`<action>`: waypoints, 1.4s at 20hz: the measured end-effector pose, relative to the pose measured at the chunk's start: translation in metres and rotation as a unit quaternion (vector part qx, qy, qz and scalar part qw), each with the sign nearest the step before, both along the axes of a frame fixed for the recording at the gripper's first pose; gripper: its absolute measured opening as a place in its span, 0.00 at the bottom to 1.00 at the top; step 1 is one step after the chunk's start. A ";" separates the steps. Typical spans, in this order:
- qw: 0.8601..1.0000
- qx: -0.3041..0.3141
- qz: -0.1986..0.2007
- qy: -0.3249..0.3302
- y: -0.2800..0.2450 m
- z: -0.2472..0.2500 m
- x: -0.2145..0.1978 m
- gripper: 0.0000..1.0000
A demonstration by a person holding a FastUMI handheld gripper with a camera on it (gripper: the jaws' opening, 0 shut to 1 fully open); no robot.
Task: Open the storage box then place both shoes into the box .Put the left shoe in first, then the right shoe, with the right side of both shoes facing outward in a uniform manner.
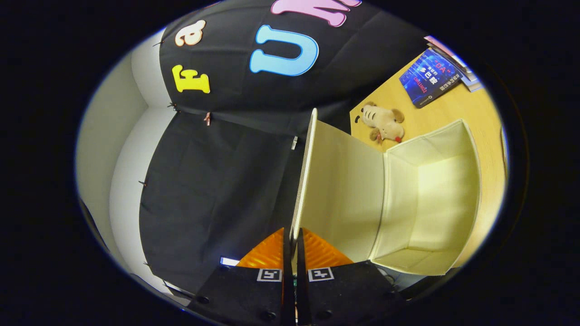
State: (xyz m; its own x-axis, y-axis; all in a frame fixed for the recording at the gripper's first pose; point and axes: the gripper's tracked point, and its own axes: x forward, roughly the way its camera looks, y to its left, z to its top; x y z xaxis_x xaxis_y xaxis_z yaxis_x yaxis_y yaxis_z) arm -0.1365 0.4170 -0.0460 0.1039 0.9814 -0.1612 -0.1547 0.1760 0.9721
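The view is rolled sideways. A cream fabric storage box [430, 203] lies open on the wooden table [457, 108], its inside bare. Its lid [344, 190] is swung up and away from the opening, standing edge-on toward me. My gripper [292, 237] is shut on the thin free edge of that lid, one finger on each face of it.
A small plush dog [384, 122] lies on the table just beyond the box. A blue book [429, 78] rests on a stack farther off. Black cloth wall [217, 181] hangs to the other side of the lid, with pale wall [118, 149] past it.
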 end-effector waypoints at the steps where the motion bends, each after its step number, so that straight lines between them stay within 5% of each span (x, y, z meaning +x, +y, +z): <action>1: 1.000 -0.003 0.002 -0.003 0.012 0.000 -0.001 0.07; 16: 0.992 -0.078 0.093 -0.042 0.160 -0.062 -0.039 0.08; 24: 0.983 -0.129 0.113 -0.058 0.163 -0.091 -0.038 0.12; 25: 0.982 -0.136 0.107 -0.073 0.158 -0.094 -0.034 0.20; 28: 0.978 -0.154 0.090 -0.107 0.129 -0.091 -0.020 0.66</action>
State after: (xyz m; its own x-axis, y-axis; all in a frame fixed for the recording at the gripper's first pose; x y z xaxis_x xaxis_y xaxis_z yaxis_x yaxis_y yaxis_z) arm -0.1563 0.5465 -0.1373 -0.0027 0.8953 -0.4454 -0.4039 0.4065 0.8195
